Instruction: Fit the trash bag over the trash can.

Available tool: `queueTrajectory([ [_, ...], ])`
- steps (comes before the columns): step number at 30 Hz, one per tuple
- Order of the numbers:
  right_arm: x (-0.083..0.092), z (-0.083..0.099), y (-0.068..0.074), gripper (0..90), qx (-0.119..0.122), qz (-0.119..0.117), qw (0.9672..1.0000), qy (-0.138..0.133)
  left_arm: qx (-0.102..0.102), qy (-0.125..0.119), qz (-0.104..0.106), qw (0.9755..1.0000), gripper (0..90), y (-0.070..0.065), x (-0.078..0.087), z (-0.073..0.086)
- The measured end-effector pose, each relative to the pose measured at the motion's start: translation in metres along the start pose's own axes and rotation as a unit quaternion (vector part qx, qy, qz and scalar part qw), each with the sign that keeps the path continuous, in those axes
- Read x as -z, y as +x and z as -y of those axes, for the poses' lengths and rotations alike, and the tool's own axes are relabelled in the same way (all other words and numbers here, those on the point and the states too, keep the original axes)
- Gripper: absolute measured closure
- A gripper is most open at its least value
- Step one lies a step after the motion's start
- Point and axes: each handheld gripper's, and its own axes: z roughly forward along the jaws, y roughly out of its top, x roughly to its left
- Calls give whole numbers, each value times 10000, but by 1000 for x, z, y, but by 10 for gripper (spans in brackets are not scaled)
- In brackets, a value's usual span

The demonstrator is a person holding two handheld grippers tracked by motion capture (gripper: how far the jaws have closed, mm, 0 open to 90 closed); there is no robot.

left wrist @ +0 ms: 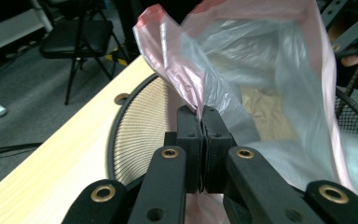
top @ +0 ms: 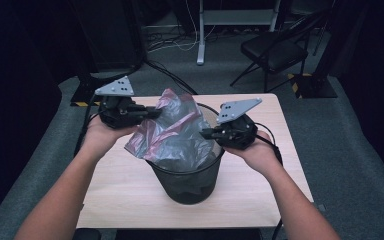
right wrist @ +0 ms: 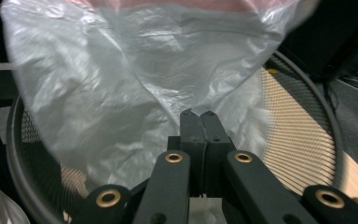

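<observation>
A thin, translucent pink-tinted plastic bag (top: 172, 127) hangs crumpled over the mouth of a black wire-mesh bin (top: 187, 185) in the middle of the table. My left gripper (top: 155, 112) is shut on the bag's left edge, with the film pinched between its pads (left wrist: 202, 114) above the bin's rim (left wrist: 116, 126). On the right side, my right gripper (top: 205, 133) is shut on the bag (right wrist: 98, 84) as well, with its jaws pressed together (right wrist: 198, 114) inside the bin's rim (right wrist: 307, 121). The bag (left wrist: 261, 70) spreads between the two grippers.
The bin stands on a light wooden table (top: 120, 190). Beyond the table, a black folding chair (top: 275, 50) and a white desk leg (top: 200, 45) stand on grey carpet. Cables lie on the floor at the far left.
</observation>
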Motion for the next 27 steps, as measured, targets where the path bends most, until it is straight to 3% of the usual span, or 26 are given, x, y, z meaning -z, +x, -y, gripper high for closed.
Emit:
queueTrajectory([
  [14,53,30,-5,897,-195,531,9983,-111,208,-375,-309,9986,883,10,40,16],
  [17,60,38,-5,897,-382,442,9980,-248,181,-331,-281,9989,883,7,38,17],
  [20,60,40,-2,890,-360,564,9976,-148,115,-196,-154,9996,882,1,29,19],
  [22,62,40,-3,774,-474,533,9973,-160,85,-127,-77,9999,881,-3,23,20],
  [23,62,40,-3,774,-474,533,9973,-160,69,-77,-46,9999,881,-5,19,20],
  [27,70,34,-5,630,-575,594,9958,-385,58,-25,-10,10000,880,-8,12,21],
])
